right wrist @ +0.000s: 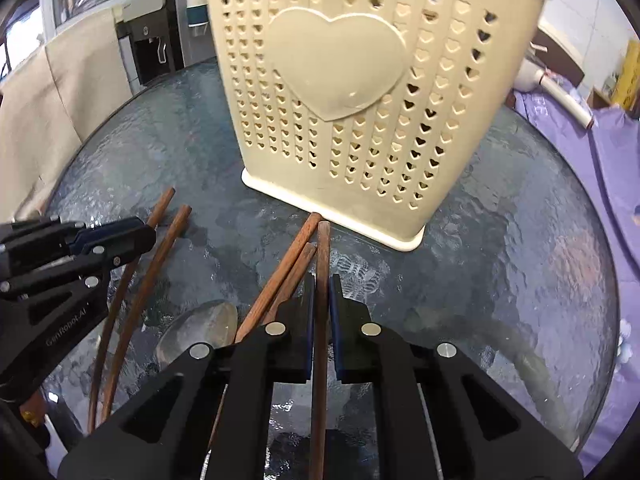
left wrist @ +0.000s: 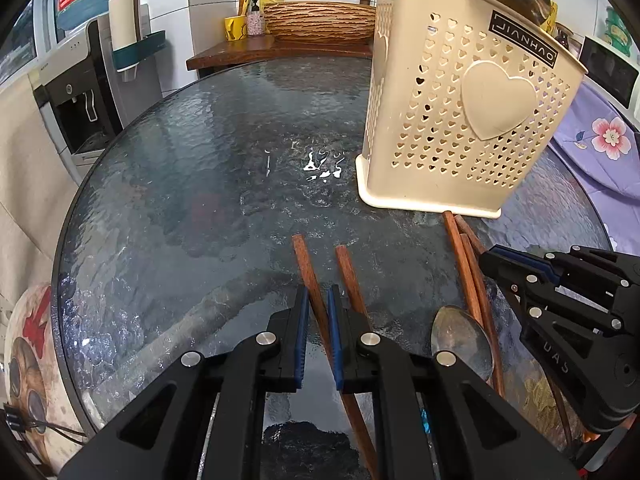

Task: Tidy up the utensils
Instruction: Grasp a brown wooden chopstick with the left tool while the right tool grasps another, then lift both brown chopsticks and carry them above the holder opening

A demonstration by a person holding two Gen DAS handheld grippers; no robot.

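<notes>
A: Status of my left gripper (left wrist: 319, 300)?

B: Clamped on one chopstick (left wrist: 310, 276). The blue pads sit tight on both sides of the brown stick, which runs out ahead of the fingertips and back under the tool. A second chopstick (left wrist: 351, 276) lies just right of the right finger, outside the grip, on the glass table (left wrist: 180, 200).

A: And my right gripper (right wrist: 321, 292)?

B: Also clamped on a chopstick (right wrist: 323, 248). In the right wrist view this one passes straight between the pads, its tip reaching ahead almost to the base of the holder (right wrist: 340, 80). Two more sticks (right wrist: 288, 268) lie side by side just left of the left finger, not gripped; whether they touch the finger I cannot tell.

A: Where is the holder relative to each tool?

B: Cream plastic, pierced with small hearts, upright on the table. Directly ahead of the right gripper, close. Ahead and to the right of the left gripper, further off.

A: Anything else on the table?

B: A metal spoon (right wrist: 200, 328), bowl up, lying between the two tools: left of the right gripper, right of the left one. From the right view, the left tool appears at the left edge, with its two sticks bowed by the lens.
</notes>
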